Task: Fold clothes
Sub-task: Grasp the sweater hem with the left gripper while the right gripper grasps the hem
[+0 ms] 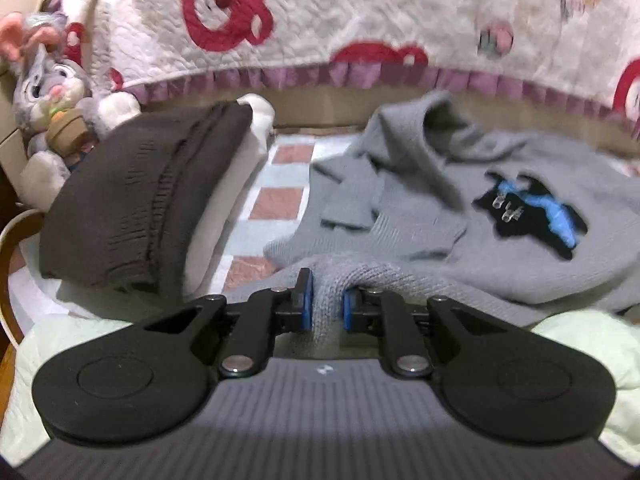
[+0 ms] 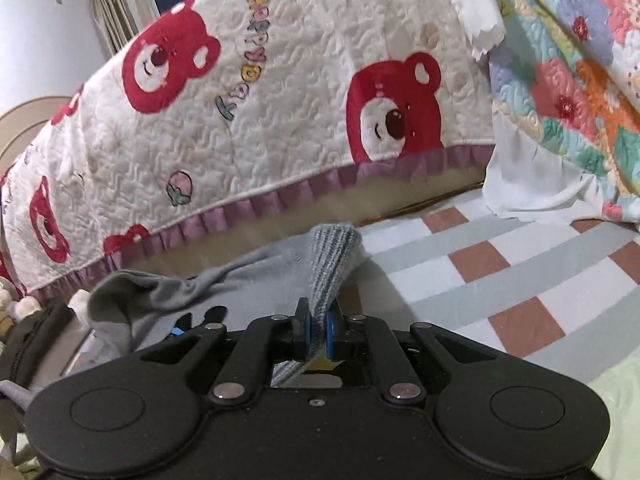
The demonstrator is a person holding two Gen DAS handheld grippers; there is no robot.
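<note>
Left wrist view: both claws (image 1: 327, 300) (image 2: 318, 330) pinching ribbed grey knit sweater (image 1: 460, 240) folds.

sweater (image 1: 500, 248): grey, black-and-blue motif
folded knit (image 1: 132, 200): dark brown
sheet (image 2: 500, 280): white, grey, brick-red checks
quilt (image 2: 280, 100): cream, red bears, purple frill
pads (image 1: 306, 300): blue

Left wrist view: the grey sweater (image 1: 460, 216) is motion-blurred, and its black-and-blue emblem (image 1: 532, 212) cannot be read. The sweater's right side is cut off by the frame edge. The stuffed rabbit (image 1: 52, 92) is partly hidden behind the folded brown garment (image 1: 140, 196).
</note>
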